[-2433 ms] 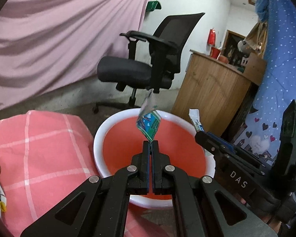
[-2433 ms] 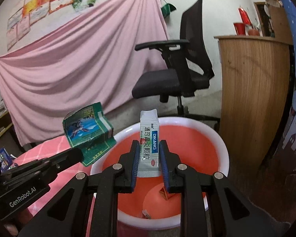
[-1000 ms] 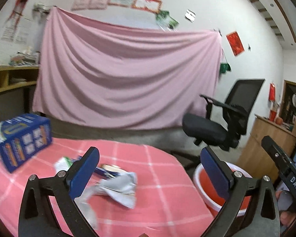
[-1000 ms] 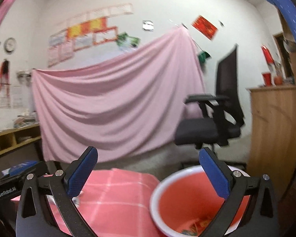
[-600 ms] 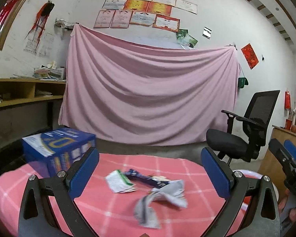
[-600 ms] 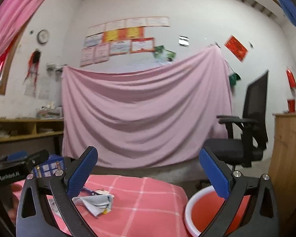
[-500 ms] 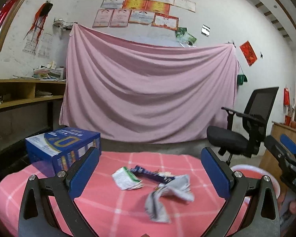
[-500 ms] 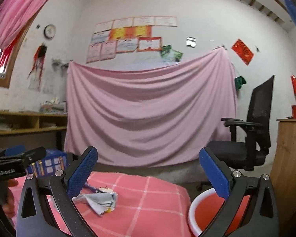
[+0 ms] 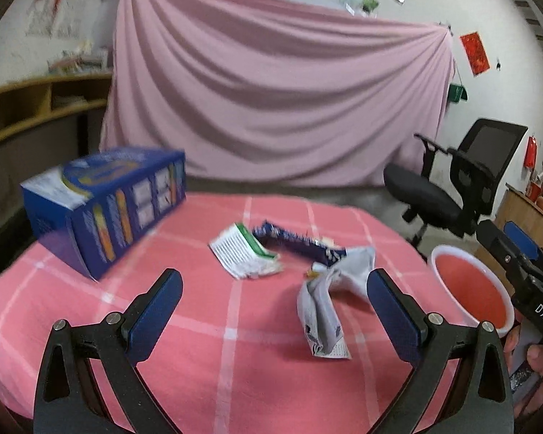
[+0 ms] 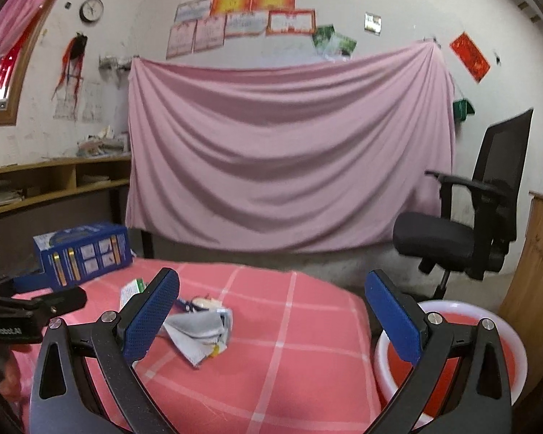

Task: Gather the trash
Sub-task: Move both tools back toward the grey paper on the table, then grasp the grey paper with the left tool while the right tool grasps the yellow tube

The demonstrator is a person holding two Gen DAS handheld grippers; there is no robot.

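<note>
1. Left gripper (image 9: 274, 302) and right gripper (image 10: 271, 309): fingers spread wide, holding nothing.
2. Basin (image 9: 438, 253) beside the table (image 9: 199, 343), contents hidden.
3. 3 wrappers on the cloth: grey (image 9: 322, 311), white-green (image 9: 244, 255), dark blue (image 9: 297, 244).
4. Blue box (image 9: 101, 199) stands closed.

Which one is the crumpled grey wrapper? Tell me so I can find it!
Look at the pink checked tablecloth. Near its basin side lies a small heap of litter. The grey wrapper is the nearest piece, twisted and standing up, unlike the flat white-green packet and dark blue wrapper.
</note>
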